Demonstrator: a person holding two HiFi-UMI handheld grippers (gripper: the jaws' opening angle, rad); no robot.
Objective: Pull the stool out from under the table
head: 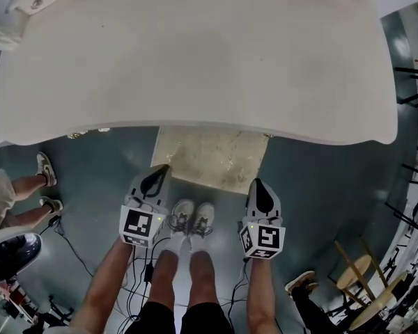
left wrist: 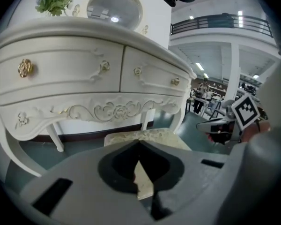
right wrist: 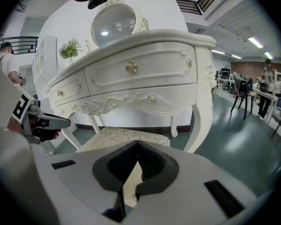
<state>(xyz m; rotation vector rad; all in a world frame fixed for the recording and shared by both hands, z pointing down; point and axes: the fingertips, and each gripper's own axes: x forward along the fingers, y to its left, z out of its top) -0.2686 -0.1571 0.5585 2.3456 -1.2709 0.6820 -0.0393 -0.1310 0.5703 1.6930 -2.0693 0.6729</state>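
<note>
Stool half under table, just ahead between left tool and right tool, both closed tight, empty

oval mirror, green plant, bystander's shoe

One high view, two low

We look steeply down from the head on the desk; our left gripper and right gripper cameras sight along their fingers, low and near; all share the stool just beyond.
</note>
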